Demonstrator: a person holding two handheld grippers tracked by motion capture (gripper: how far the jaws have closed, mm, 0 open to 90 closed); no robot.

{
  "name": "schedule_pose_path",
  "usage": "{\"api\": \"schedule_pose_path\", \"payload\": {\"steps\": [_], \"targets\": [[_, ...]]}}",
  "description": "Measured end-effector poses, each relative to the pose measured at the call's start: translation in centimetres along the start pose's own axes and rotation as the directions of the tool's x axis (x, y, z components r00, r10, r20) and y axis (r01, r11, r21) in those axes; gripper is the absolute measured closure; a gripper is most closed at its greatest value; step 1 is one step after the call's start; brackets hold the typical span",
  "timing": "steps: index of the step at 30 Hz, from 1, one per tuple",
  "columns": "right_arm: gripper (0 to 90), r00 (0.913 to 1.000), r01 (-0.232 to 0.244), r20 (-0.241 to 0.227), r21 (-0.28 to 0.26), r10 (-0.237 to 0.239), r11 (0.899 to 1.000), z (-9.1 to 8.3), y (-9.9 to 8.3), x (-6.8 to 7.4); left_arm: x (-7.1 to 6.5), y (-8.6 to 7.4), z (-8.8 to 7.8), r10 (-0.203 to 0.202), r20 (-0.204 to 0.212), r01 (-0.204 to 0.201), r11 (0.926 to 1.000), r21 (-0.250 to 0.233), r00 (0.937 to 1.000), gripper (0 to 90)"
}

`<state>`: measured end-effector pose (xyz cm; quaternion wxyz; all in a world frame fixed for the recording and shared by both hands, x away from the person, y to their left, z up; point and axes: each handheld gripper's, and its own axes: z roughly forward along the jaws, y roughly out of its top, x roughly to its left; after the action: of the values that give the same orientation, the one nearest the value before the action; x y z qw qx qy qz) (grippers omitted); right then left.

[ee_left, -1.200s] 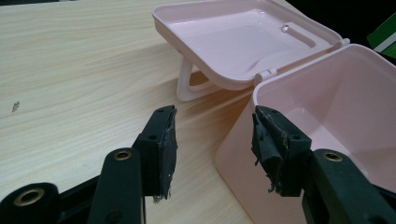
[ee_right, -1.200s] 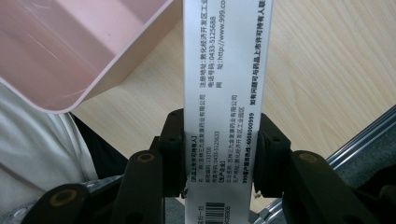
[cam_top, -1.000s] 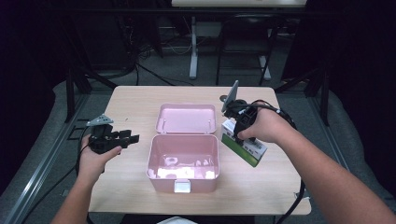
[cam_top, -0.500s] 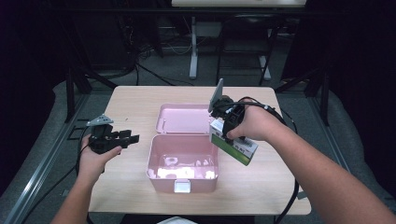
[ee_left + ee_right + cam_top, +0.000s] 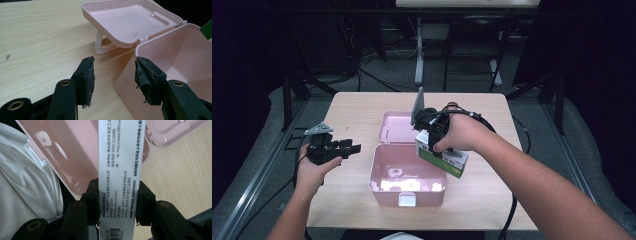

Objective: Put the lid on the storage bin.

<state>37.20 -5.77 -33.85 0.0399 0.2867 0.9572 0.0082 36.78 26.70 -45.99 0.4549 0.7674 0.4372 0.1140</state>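
High view
- Surface: a light wooden tabletop [image 5: 362, 112] with dark floor around it.
- Storage box: a pink plastic box [image 5: 408, 175] stands open near the front middle of the surface, its white front latch toward the person.
- Lid: the pink lid [image 5: 394, 127] lies folded back flat behind the box, inner face up.
- Right hand-held gripper [image 5: 432, 142]: held in the person's right hand above the box's right rear corner, pinching a white and green medicine carton [image 5: 444, 159].
- Carton position: tilted, over the right rim of the box, lifted off the surface.
- Left hand-held gripper [image 5: 354, 148]: held in the left hand left of the box, well apart from it, pointing toward the box, jaws spread with nothing between them.

Left gripper view
- Left hand-held gripper [image 5: 113, 77]: black jaws spread wide, worn pads, nothing between them.
- Box: the near wall and corner of the pink box [image 5: 175, 60] stand just beyond the right-hand jaw; whether they touch I cannot tell.
- Lid: the lid [image 5: 130, 22] rests open behind, propped on its white handle on the surface [image 5: 37, 37].

Right gripper view
- Right hand-held gripper [image 5: 117, 202]: both jaws press on the long sides of the carton [image 5: 120, 170], whose white face with black printed text and a barcode faces the camera.
- Box: the pink box [image 5: 72, 157] lies beyond the carton, with the lid [image 5: 172, 130] at the upper right.
- Other: a white garment [image 5: 25, 185] at the left, the wooden surface [image 5: 180, 175] at the right.
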Motion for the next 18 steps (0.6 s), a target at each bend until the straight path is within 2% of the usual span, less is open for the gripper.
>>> {"api": "schedule_pose_path", "payload": {"steps": [9, 18], "targets": [[61.5, 0.9971, 0.075, -0.009, 0.002, -0.075, 0.997, 0.3, 2.3, 2.3, 0.0, 0.0, 0.0, 0.002, 0.001, -0.002, 1.0, 0.004, 1.0, 49.8], [61.5, 0.989, 0.148, -0.004, 0.001, -0.148, 0.989, 0.9, 3.9, 4.2, 0.1, 0.0, -0.1, 0.001, 0.003, -0.001, 1.0, 0.003, 1.0, 49.8]]}}
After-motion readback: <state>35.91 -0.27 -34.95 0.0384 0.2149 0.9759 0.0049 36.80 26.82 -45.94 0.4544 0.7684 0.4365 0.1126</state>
